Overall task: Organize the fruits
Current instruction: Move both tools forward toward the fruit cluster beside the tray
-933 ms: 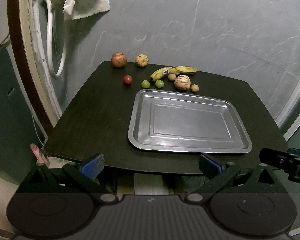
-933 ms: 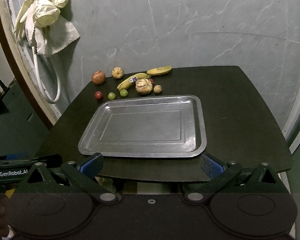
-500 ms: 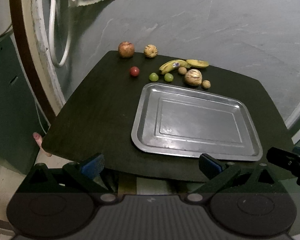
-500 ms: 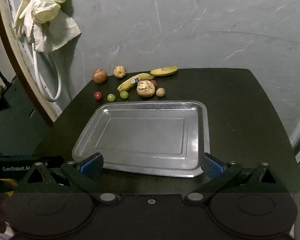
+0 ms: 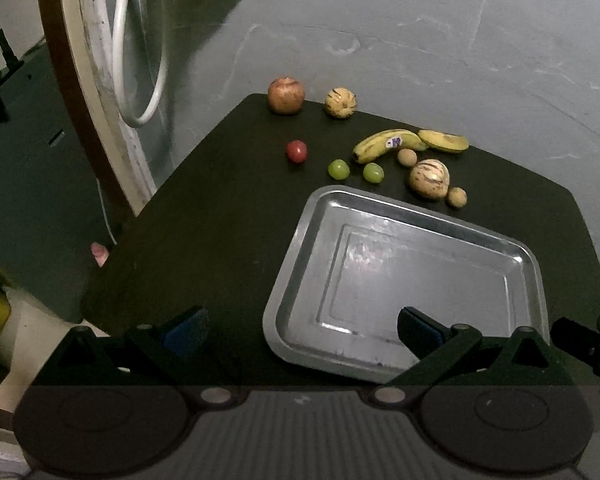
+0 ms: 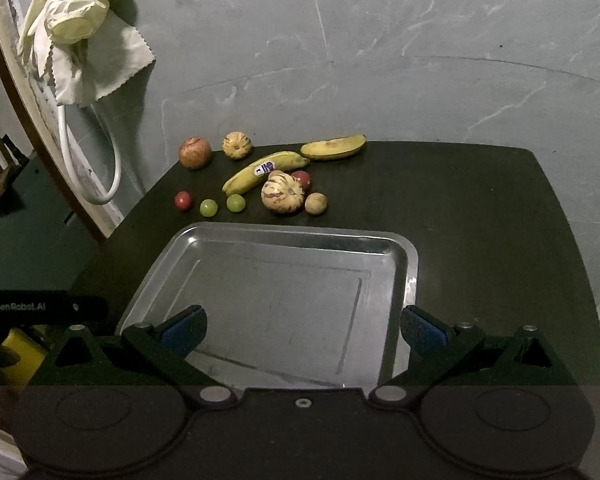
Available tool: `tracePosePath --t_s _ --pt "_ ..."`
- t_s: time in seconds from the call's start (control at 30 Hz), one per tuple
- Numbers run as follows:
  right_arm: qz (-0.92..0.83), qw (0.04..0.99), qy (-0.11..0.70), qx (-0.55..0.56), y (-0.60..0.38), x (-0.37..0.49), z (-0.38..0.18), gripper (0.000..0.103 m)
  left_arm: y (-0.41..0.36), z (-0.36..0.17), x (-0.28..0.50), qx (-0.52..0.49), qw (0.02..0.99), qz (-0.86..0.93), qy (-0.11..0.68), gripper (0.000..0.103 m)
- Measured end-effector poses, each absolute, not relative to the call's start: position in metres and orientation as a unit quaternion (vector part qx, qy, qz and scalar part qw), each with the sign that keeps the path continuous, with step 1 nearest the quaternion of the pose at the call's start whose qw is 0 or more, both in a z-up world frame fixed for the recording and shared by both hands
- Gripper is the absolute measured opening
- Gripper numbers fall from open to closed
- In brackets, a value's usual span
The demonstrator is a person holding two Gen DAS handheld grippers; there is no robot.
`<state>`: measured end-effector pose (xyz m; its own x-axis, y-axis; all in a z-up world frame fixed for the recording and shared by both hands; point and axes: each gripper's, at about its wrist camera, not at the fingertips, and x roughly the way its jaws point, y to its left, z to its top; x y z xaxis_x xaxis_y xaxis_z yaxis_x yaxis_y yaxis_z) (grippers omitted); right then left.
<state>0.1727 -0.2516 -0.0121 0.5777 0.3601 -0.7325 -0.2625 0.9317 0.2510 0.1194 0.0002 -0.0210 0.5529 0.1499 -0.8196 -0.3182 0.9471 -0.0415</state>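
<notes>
An empty metal tray (image 5: pixel 300 248) (image 6: pixel 410 264) lies on a dark table (image 5: pixel 220 216) (image 6: pixel 480 208). Behind it lie fruits: an apple (image 5: pixel 286 95) (image 6: pixel 195 153), a small striped melon (image 5: pixel 341 103) (image 6: pixel 237 145), two bananas (image 5: pixel 388 143) (image 6: pixel 260 172), a larger striped melon (image 5: pixel 429 179) (image 6: pixel 282 197), two green grapes (image 5: pixel 338 169) (image 6: pixel 209 207), a red cherry tomato (image 5: pixel 297 151) (image 6: pixel 183 200) and small brown round fruits (image 5: pixel 457 197) (image 6: pixel 315 203). My left gripper (image 5: pixel 300 326) is open and empty over the tray's near left corner. My right gripper (image 6: pixel 302 328) is open and empty over the tray's near edge.
A grey wall stands right behind the table. Pale gloves and a cloth (image 6: pixel 76 32) hang with a white hose (image 5: pixel 140 80) at the left. The left gripper's body (image 6: pixel 40 306) shows in the right wrist view, the right one's (image 5: pixel 588 344) in the left.
Both grippers have moved forward over the table toward the tray and fruits. The left one has also swung left. Both stay open and empty.
</notes>
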Motion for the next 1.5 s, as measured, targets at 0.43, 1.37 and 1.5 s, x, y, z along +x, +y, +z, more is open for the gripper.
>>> tracePosePath --t_s 0.43,1.37,1.5 --pt "0.163 0.894 0.415 0.05 -0.209 0.195 -0.018 0.103 0.024 -0.019 0.166 -0.081 0.864 0.141 0.477 0.103" --pt "0.151 0.882 0.412 -0.172 -0.006 0.314 -0.066 0.092 0.158 -0.086 0.343 -0.039 0.867 -0.029 0.496 0.103" --pt "0.16 0.878 0.411 -0.183 0.004 0.325 -0.071 0.081 0.16 -0.093 0.352 -0.047 0.86 -0.048 0.506 0.102"
